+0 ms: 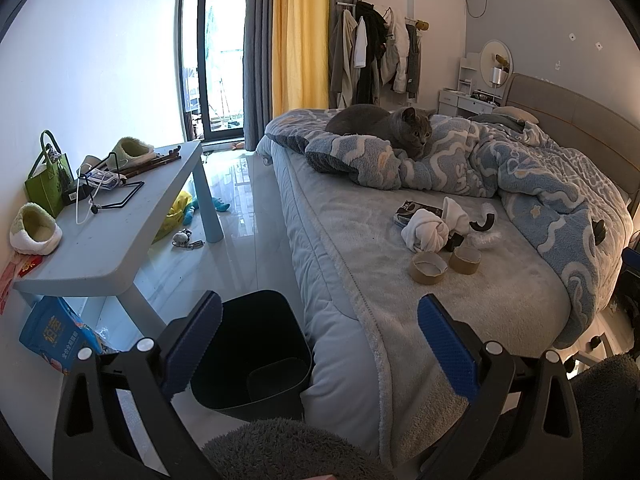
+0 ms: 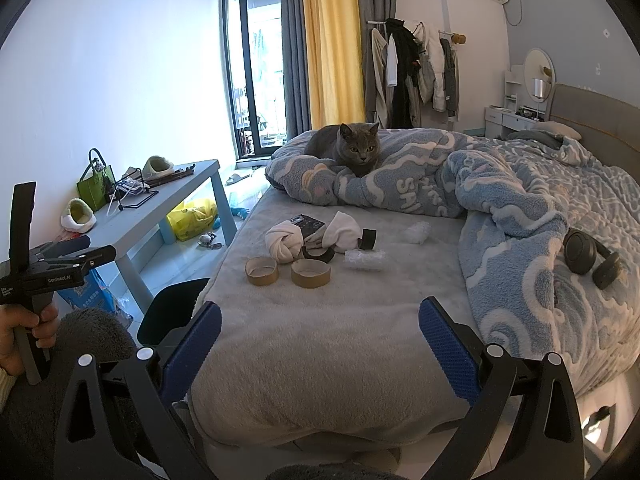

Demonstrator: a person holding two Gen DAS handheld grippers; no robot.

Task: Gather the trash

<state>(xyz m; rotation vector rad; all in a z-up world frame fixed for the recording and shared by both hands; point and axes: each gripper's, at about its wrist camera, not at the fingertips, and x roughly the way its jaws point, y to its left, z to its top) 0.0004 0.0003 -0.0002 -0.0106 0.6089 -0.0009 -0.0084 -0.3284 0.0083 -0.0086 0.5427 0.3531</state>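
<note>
Item: both tongs, left [image 1: 320, 344] and right [image 2: 320, 344], spread wide, empty; advise pinching nearest cardboard ring [image 2: 261, 271] by its wall, then dropping into black bin [image 1: 256, 344].

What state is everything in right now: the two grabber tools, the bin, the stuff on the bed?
Left gripper: fingers open, holding nothing.
Right gripper: fingers open, holding nothing.
Black bin: upright on the floor beside the bed, no lid, looks empty.
Two cardboard tape cores: lying flat on the bed, side by side.
White cloth: knotted into a ball.
Headphones: lying on the blanket.
Cat: lying on the blanket, facing the camera.
</note>
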